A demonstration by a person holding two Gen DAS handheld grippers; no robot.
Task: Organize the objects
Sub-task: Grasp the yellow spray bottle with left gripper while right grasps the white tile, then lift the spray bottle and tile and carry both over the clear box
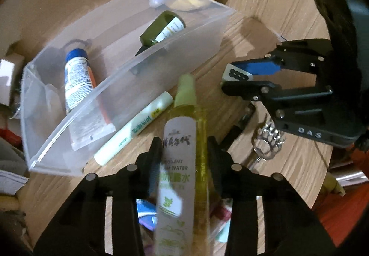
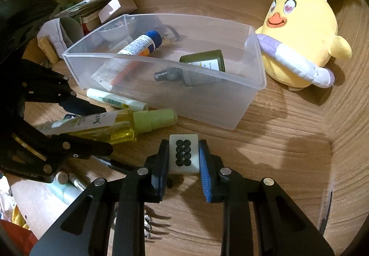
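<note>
**Both tongs loaded, bin next**

While both my tongs are gripping something, I am sitting in the middle of the pick-and-drop step: two loose items are in hand and neither is in the clear bin [image 2: 244, 103] yet.

My right tongs [image 2: 183, 155] are clamping a white tile [image 2: 183, 154] with black dots, one black pad and one blue pad pressing its sides. It is hanging just in front of the bin's near wall, over bare wooden surface [image 2: 265, 152].

My left tongs [image 1: 182, 152] are closing narrow around a yellow spray bottle [image 1: 182, 163]. Its green cap is pointing toward the bin, and the pads are looking snug against its sides, though blur is making the contact hard to judge. A white tube [image 1: 133, 126] is lying on the surface just beside the bin's near wall, not yet picked up.

Inside the bin, a blue-capped tube [image 2: 138, 48] and a dark green bottle [image 2: 203, 64] are already lying flat. A yellow chick toy [image 2: 299, 36] is standing beside the bin's far end.

As I judge it, the next move is calling for lifting each load over the rim and letting go in a free stretch of the bin floor. The long bottle probably needs lining up with the bin's length so it is not catching on the wall.
</note>
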